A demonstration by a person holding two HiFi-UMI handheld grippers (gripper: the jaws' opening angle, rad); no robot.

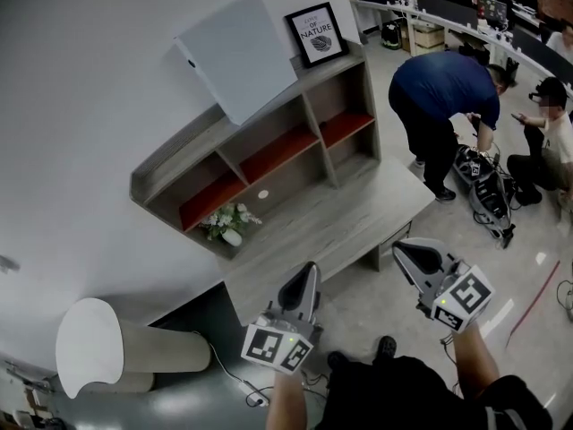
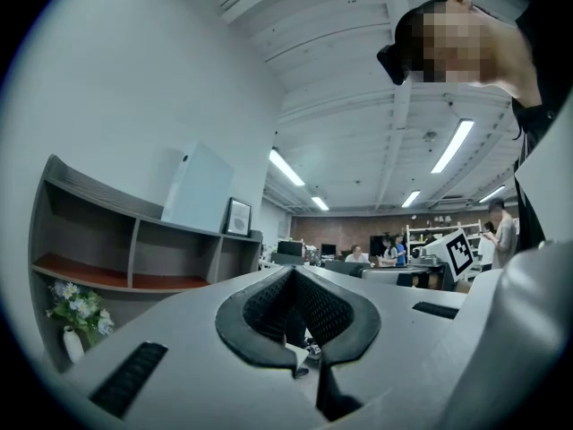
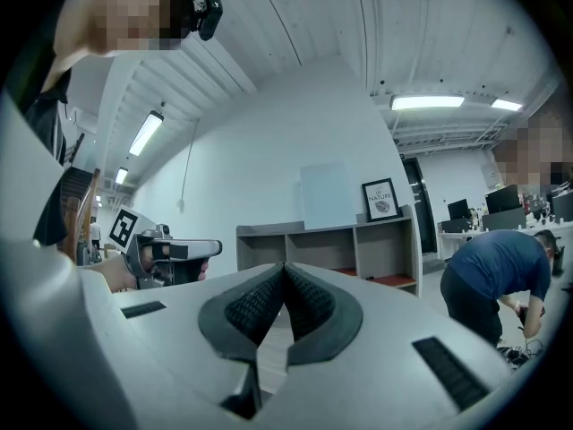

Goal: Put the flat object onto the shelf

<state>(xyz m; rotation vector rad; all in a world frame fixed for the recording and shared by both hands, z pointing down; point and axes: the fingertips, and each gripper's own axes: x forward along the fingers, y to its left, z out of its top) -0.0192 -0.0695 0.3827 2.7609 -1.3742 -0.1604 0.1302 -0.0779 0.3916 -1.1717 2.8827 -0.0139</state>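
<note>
Flat board [image 1: 235, 56]: it stands on edge on top of the shelf [image 1: 192, 141], tilted back against the wall, well ahead of both claws and above them.
Left claw [image 1: 307, 280]: pressed together with nothing between the jaws; it is held low and well apart from the shelf.
Right claw [image 1: 414, 260]: also pressed together and empty, beside the left one and pointing the same way.
Step in hand: judging by where the board sits, the placing looks done, so your job now is to check that it will stand.
What to check: look from where you are at whether the lower edge sits fully on the shelf top and the upper edge rests on the wall.
If it needs a nudge: spread one claw before you reach forward, then take the board by its near edge, low down, so it cannot tip toward you.
Neighbours: the picture frame [image 1: 316, 34] leans just to the right of the board, so push straight toward the wall, not sideways.
Clearance: a person [image 1: 443, 106] bends down to the right of your right claw, so give that side room.
</note>
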